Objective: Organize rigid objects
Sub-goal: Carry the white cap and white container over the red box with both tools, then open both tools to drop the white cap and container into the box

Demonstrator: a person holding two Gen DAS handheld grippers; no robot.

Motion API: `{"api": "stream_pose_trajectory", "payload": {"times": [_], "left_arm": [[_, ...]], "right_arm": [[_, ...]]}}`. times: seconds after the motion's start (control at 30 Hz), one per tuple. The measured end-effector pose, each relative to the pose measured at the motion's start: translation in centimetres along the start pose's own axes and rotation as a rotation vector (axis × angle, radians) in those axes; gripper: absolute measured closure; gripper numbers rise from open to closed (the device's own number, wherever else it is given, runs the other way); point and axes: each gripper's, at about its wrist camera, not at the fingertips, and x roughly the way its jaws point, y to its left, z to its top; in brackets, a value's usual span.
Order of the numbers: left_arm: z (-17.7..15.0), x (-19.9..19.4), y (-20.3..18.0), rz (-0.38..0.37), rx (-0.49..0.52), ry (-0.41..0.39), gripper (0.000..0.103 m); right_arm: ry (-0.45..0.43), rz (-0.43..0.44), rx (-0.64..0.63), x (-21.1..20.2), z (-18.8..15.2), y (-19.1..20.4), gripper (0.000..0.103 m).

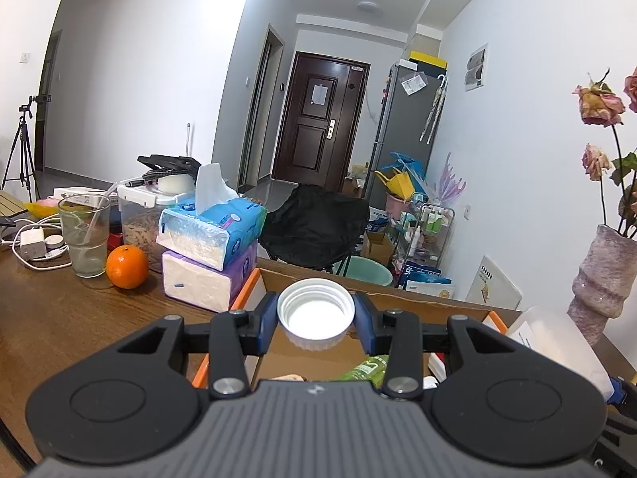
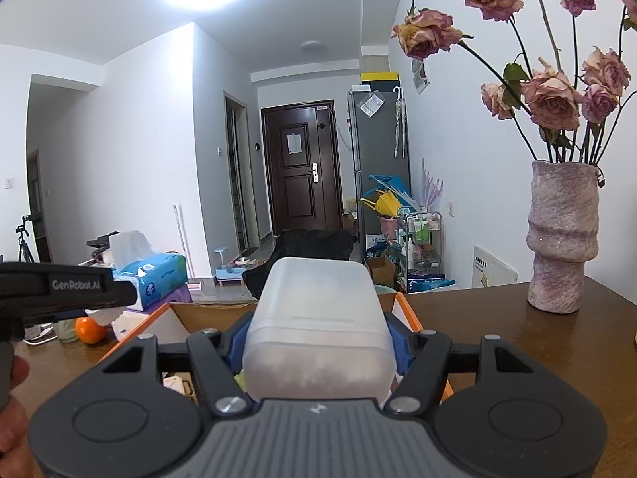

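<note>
Closest to me, the left gripper (image 1: pixel 315 320) has its blue pads pressed on either side of a white screw cap (image 1: pixel 315 314), open side up, jaws drawn in to the cap's width. It hangs above an open cardboard box (image 1: pixel 418 306) with orange edging, and under the cap I can make out a green packet (image 1: pixel 366 368) and a few other bits lying in the box, too hidden to name.

The right gripper (image 2: pixel 316 342) is clamped at a middling width on a frosted plastic container (image 2: pixel 318 318), a rounded translucent tub that fills most of its view. It too is held over the same box (image 2: pixel 406 306), near its right-hand rim. From that side the left gripper's black body shows at the left edge, and a bit of the person's hand (image 2: pixel 16 374) below it.

Beside the box on the brown wooden table (image 1: pixel 59 318) sit two stacked tissue packs (image 1: pixel 211 239), blue over purple, touching the box's left corner. Just left of them rests an orange (image 1: pixel 127 267), then a drinking glass (image 1: pixel 84 235) with a straw, and a tangle of white chargers and cables.

On the right of the table stands a rough pinkish vase (image 2: pixel 561 239) of dried roses, well apart from the box.

Beyond the table a black folding chair (image 1: pixel 314 227) stands on the floor, a cluttered rack and a grey fridge (image 1: pixel 406 127) behind it, and a dark door (image 1: pixel 318 119) at the far end.
</note>
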Motion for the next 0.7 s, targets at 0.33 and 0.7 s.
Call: {"api": "stream_pose_trajectory", "payload": {"times": [0.33, 0.7], "left_arm": [[0.4, 3.5, -0.6, 0.003, 0.023, 0.022, 0.062], [0.3, 7.2, -0.8, 0.035, 0.069, 0.059, 0.062]], "right_arm": [[0.031, 0.000, 0.003, 4.1, 0.6, 0.0, 0.038], [0.087, 0.036, -0.030, 7.7, 0.5, 0.9, 0.038]]}}
